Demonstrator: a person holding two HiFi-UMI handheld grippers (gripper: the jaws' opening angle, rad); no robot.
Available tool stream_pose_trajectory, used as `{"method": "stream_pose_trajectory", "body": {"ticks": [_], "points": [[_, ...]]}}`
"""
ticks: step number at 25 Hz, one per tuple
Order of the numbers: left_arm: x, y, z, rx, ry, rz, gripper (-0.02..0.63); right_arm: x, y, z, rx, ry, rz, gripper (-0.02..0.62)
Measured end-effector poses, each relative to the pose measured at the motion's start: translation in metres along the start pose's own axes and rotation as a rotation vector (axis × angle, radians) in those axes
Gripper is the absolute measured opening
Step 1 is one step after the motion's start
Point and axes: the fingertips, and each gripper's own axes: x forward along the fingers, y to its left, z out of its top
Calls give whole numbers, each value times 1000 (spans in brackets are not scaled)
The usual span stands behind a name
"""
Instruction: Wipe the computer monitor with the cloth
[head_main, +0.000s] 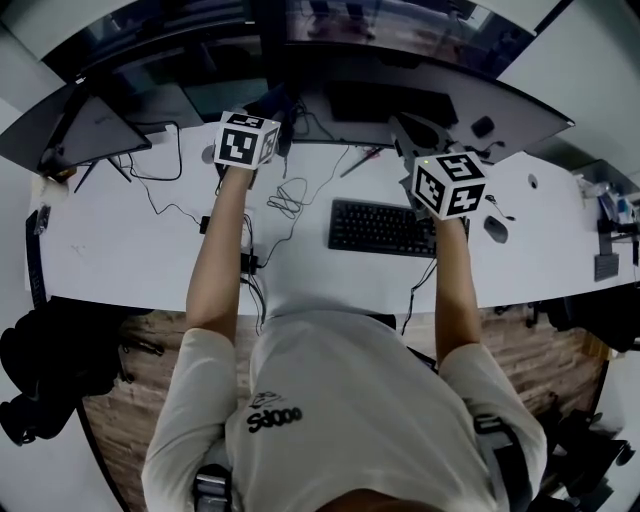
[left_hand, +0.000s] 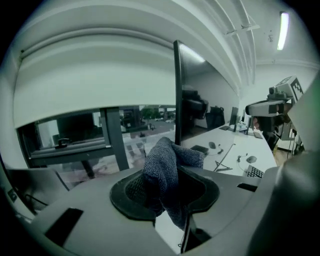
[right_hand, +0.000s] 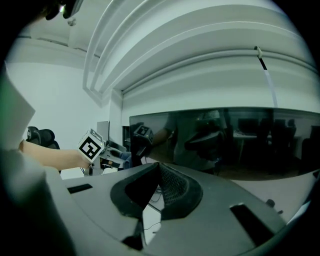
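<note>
My left gripper (left_hand: 166, 186) is shut on a grey-blue knitted cloth (left_hand: 161, 159), which bunches up out of the jaws. Just beyond it the dark monitor (left_hand: 177, 90) shows edge-on as a thin vertical line. In the head view the wide curved monitor (head_main: 420, 100) stands at the back of the white desk (head_main: 130, 250), and the left gripper's marker cube (head_main: 245, 142) is raised near its left end. My right gripper (right_hand: 159, 169) is shut on nothing and faces the dark screen (right_hand: 235, 145) from a short way off. The right gripper's cube (head_main: 448, 185) hovers over the keyboard (head_main: 385, 228).
A laptop (head_main: 90, 130) stands at the desk's left end, with cables (head_main: 285, 195) trailing across the middle. A mouse (head_main: 495, 228) lies right of the keyboard. Windows run behind the desk. Small items sit at the far right edge.
</note>
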Motion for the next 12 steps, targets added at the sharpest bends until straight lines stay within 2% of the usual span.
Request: {"method": "stream_pose_trajectory", "body": {"ticks": [5,12], "points": [[19,-2,-35,-48,46,-32,130,4,-2,-18,20,34,-8,6],[43,-4,-81,-163,98,-54,132,3,-5,-41,16,94,-6,6]]}}
